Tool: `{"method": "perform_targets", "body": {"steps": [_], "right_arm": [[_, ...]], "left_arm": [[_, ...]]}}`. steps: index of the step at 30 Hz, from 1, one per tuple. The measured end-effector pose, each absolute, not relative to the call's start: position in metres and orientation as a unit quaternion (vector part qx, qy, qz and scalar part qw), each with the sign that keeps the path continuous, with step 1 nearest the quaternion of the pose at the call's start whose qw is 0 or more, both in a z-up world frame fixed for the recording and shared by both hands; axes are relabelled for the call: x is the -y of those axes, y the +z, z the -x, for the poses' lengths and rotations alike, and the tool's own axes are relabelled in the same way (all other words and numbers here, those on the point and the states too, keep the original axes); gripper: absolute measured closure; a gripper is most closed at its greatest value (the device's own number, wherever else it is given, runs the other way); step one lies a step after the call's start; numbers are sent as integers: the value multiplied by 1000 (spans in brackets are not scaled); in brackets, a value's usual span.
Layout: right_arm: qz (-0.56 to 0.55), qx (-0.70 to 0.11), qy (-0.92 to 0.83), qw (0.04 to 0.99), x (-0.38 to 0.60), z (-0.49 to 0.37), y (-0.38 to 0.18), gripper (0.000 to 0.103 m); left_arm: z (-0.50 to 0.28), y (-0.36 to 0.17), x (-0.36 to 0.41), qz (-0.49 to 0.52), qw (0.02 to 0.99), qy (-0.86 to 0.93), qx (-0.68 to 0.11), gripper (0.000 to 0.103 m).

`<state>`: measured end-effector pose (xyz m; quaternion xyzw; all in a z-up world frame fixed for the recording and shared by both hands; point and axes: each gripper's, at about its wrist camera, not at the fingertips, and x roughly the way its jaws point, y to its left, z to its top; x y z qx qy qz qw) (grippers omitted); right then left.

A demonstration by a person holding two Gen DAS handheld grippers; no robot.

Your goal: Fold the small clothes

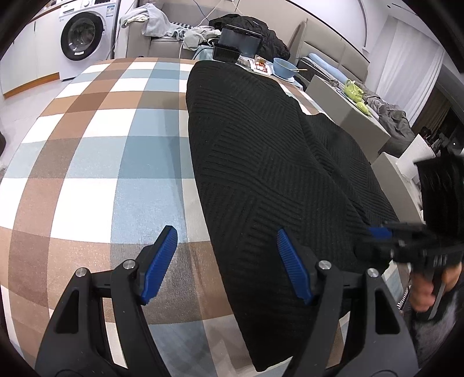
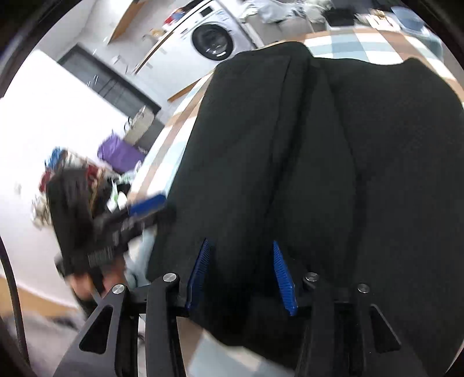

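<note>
On the checked brown, white and pale-blue cloth of the counter (image 1: pixel 95 162) lies a black ribbed knit garment (image 1: pixel 261 162), folded lengthwise into a long strip that runs from the near edge away toward the far end, with a lengthwise fold or overlap showing down its middle in the right wrist view. The left gripper (image 1: pixel 227 243) hovers over the garment's near left edge with its blue-padded fingers (image 1: pixel 161 261) set wide apart and nothing pressed between them: the left pad sits over the bare checked cloth just beside the garment, the right pad over the black knit. The right gripper (image 2: pixel 240 261), blurred, is at the garment's near right corner; its blue fingers (image 2: pixel 282 278) stand partly apart with black fabric lying between them, yet the pads do not visibly press on it. In the left wrist view that gripper appears at the right edge, gripped by a person's hand (image 1: pixel 423 293). Past the garment's far end stand a dark tray or screen (image 1: pixel 240 43), a light-blue bowl (image 1: pixel 285 68) and some food packets, all well apart from the fingers. Beyond the counter a white front-loading washing machine (image 1: pixel 84 37) stands against the wall, a beige sofa with heaped grey laundry (image 1: pixel 162 23) sits beside it, and a green teapot-like object (image 1: pixel 355 90) rests on a side table at the right.
</note>
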<state>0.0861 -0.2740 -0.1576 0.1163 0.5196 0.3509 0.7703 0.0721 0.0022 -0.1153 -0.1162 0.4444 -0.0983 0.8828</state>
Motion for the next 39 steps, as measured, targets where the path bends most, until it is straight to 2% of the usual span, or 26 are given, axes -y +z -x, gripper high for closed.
{"method": "perform_targets", "body": {"steps": [2, 3, 4, 9, 12, 14, 17, 19, 21, 24, 26, 27, 28, 32, 35, 37, 39], "right_arm": [[-112, -504, 356, 779, 275, -76, -158, 59], [-107, -496, 349, 788, 275, -73, -158, 75], [-101, -490, 349, 792, 273, -74, -156, 99], [-85, -423, 370, 823, 273, -56, -113, 99], [-77, -447, 357, 817, 274, -47, -116, 99], [-48, -478, 311, 820, 271, -52, -139, 97], [-82, -497, 298, 811, 280, -67, -152, 85], [-108, -495, 298, 809, 291, -79, -153, 71], [-112, -503, 302, 802, 294, -84, -154, 70], [-94, -502, 315, 800, 287, -81, -156, 70], [-69, -482, 314, 815, 283, -74, -151, 81], [-69, -476, 324, 815, 281, -69, -149, 94], [-74, -477, 333, 810, 276, -68, -151, 97], [-71, -452, 356, 815, 279, -49, -134, 97], [-58, -470, 335, 815, 284, -59, -137, 87], [-66, -467, 314, 824, 297, -65, -137, 73], [-96, -470, 286, 830, 313, -79, -142, 64]], "left_arm": [[-72, -115, -2, 116, 883, -98, -445, 34], [-72, -115, -2, 116, 883, -99, -444, 34], [-72, -115, -2, 115, 884, -99, -443, 34], [-71, -110, -2, 116, 887, -99, -435, 34], [-71, -113, 1, 111, 886, -101, -439, 34], [-72, -116, 3, 110, 883, -102, -445, 34], [-71, -116, 6, 106, 883, -105, -445, 34], [-71, -116, 7, 103, 883, -107, -445, 34], [-70, -117, 6, 106, 883, -106, -446, 34], [-70, -118, 7, 107, 882, -107, -447, 34], [-71, -118, 6, 107, 881, -106, -448, 34], [-71, -119, 6, 108, 881, -105, -449, 34], [-71, -118, 6, 110, 881, -105, -449, 34], [-70, -114, 6, 107, 884, -108, -442, 34], [-70, -118, 6, 108, 881, -106, -449, 34], [-70, -118, 7, 108, 881, -108, -449, 34], [-71, -118, 9, 104, 881, -109, -449, 34]]}}
